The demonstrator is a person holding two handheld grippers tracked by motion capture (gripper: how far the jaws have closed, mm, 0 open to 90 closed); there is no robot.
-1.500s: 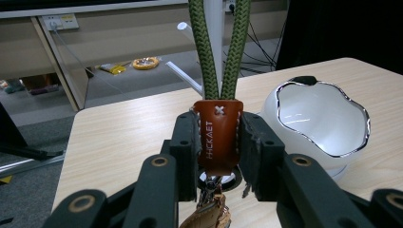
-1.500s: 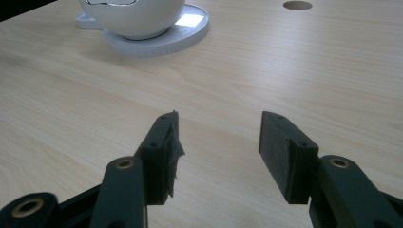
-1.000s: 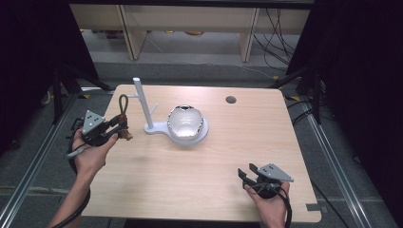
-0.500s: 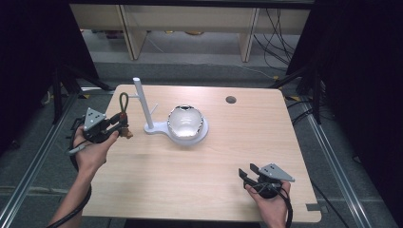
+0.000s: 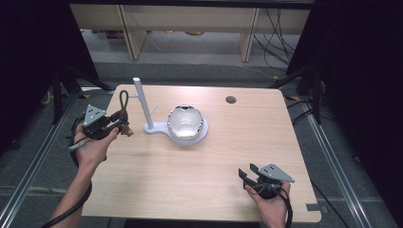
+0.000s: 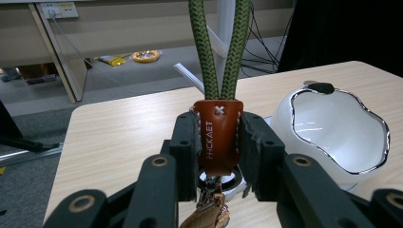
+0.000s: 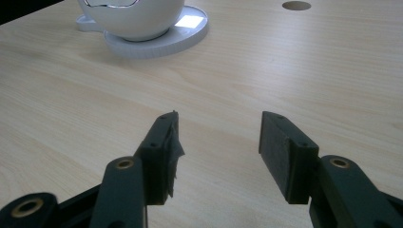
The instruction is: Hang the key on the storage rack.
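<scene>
At nine o'clock on the table (image 5: 199,190), the left gripper (image 5: 116,124) is pinching a keychain by its brown leather tab (image 6: 217,141), jaws pressed against both sides, with the green cord loop (image 6: 219,45) standing up above them and metal hardware dangling below. Just beyond, toward ten o'clock of the white bowl (image 5: 185,122), the white hook stand (image 5: 141,104) is rising from its round base, and the loop is sitting close beside the post but not yet over the short peg. Down at five o'clock, the right gripper (image 5: 256,179) is resting idle with its jaws spread wide over bare wood. Judging from this, the pickup is done; hanging the loop on the peg and letting go are still remaining.
</scene>
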